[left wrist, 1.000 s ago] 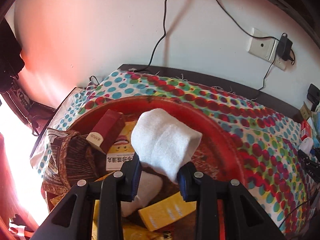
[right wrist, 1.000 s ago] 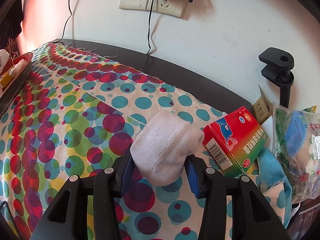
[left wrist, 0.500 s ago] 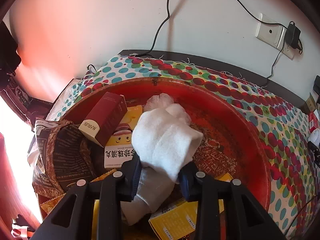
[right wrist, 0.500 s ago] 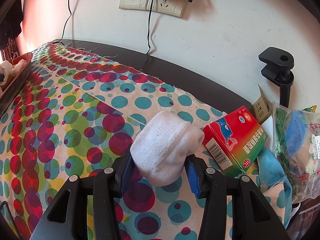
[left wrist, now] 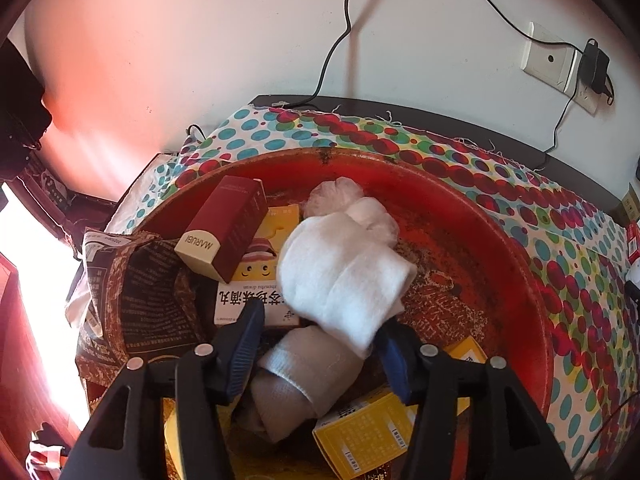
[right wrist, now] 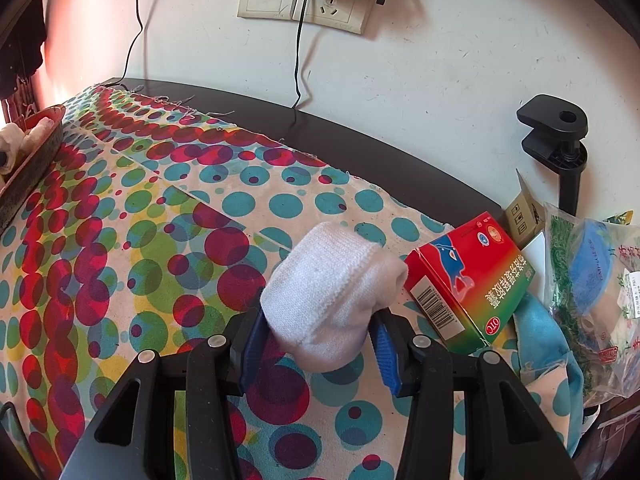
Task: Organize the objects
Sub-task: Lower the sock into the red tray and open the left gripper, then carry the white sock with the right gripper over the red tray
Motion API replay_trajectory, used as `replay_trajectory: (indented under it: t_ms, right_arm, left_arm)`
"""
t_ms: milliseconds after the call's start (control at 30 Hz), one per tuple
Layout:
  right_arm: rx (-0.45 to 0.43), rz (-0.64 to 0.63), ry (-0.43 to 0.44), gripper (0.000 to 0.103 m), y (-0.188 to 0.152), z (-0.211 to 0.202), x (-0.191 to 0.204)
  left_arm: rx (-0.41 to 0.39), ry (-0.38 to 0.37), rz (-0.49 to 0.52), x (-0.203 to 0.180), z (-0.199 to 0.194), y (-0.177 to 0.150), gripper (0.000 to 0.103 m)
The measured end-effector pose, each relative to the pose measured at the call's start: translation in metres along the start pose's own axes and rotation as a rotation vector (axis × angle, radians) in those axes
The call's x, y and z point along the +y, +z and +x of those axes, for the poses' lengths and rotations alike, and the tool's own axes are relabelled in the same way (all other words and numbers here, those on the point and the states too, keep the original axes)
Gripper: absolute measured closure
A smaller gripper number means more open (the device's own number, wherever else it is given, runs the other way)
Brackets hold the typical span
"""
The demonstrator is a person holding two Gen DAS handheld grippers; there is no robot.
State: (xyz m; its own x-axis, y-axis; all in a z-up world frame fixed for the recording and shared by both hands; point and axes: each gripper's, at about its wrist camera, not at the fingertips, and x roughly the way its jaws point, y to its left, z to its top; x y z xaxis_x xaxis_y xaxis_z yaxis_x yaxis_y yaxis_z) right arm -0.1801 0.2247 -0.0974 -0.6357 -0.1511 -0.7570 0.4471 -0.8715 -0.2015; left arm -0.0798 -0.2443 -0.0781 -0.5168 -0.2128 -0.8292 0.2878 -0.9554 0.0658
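Observation:
In the left wrist view, my left gripper (left wrist: pixel 320 340) hangs over a red basin (left wrist: pixel 520 264). Its jaws are opening, and a rolled white sock (left wrist: pixel 344 276) lies loosely between them. The left pad stands clear of the sock, which rests on another rolled sock (left wrist: pixel 304 376) in the basin. In the right wrist view, my right gripper (right wrist: pixel 316 332) is shut on a second white sock roll (right wrist: pixel 332 292), held above the spotted tablecloth (right wrist: pixel 120 264). A red and green medicine box (right wrist: pixel 468 280) lies just to its right.
The basin also holds a maroon box (left wrist: pixel 228 228), yellow boxes (left wrist: pixel 368 436), a white-labelled box (left wrist: pixel 248 300) and a brown printed packet (left wrist: pixel 148 292). At the table's right end are a plastic bag (right wrist: pixel 592 292), blue cloth (right wrist: pixel 540 340) and a black clamp (right wrist: pixel 556 128). Cables hang on the wall.
The left gripper sank toward the basin and its jaws spread apart, loosening the white sock. The right gripper and its sock stayed as they were.

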Motion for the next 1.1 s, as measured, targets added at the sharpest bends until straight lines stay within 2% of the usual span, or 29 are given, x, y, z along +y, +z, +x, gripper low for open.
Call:
replay_trajectory:
  t_ms: [200,467,567,700,767,900,967,1033,1100]
  right_arm:
    - [-0.003,-0.006,-0.011,0.058,0.0,0.0,0.0]
    - [-0.027,0.046,-0.004,0.059,-0.001,-0.005,-0.009]
    - [-0.018,0.067,-0.02,0.059,-0.001,-0.004,-0.013]
    - [0.016,0.068,-0.05,0.059,-0.001,0.0,-0.008]
    - [0.026,0.072,-0.063,0.059,-0.001,-0.001,-0.004]
    - [0.006,0.11,-0.045,0.059,0.008,-0.019,0.007]
    - [-0.012,0.125,-0.032,0.059,0.016,-0.031,0.017]
    - [-0.031,0.134,0.008,0.059,0.025,-0.044,0.03]
    - [-0.049,0.134,0.043,0.059,0.034,-0.056,0.049]
  left_arm:
    - [-0.07,0.01,0.022,0.002,-0.027,-0.012,0.046]
    - [-0.241,0.031,0.044,0.01,-0.071,-0.057,0.039]
    - [-0.275,0.016,0.04,0.013,-0.078,-0.073,0.035]
    - [-0.306,0.028,0.075,0.014,-0.082,-0.087,0.034]
    - [-0.318,0.011,0.087,0.014,-0.085,-0.091,0.034]
    - [-0.361,-0.025,0.111,0.015,-0.095,-0.092,0.034]
    - [-0.377,-0.018,0.13,0.014,-0.098,-0.093,0.033]
    - [-0.384,0.008,0.146,0.014,-0.099,-0.096,0.032]
    - [-0.379,-0.008,0.141,0.017,-0.099,-0.096,0.032]
